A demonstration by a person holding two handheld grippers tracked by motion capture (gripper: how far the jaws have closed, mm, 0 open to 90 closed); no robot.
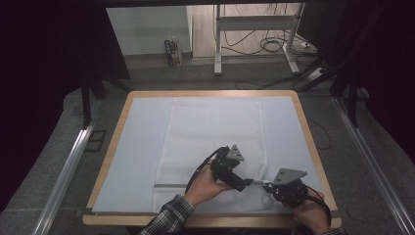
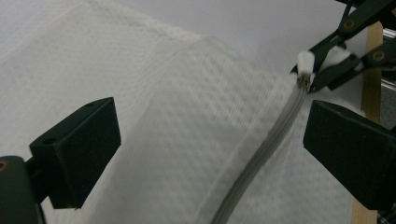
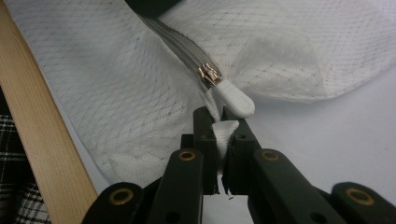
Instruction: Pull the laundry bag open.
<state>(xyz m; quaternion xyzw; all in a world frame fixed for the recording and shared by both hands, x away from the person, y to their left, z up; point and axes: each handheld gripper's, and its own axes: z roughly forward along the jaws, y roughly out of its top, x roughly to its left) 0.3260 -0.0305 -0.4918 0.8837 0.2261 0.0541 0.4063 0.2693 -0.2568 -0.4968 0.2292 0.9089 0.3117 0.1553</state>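
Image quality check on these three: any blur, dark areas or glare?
High view: dim, corners and sides fall to black, the table evenly lit, no glare. Left gripper view: the mesh bag and zipper are smeared, its black jaws sharper. Right gripper view: crisp on the zipper pull and the right gripper, soft shadow under the bag's fold.

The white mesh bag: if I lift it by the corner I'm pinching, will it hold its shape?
Probably not. The mesh bag already puckers where the right gripper pinches it, so it should droop. It looks thin and light. The zipper may stay a bit stiffer.
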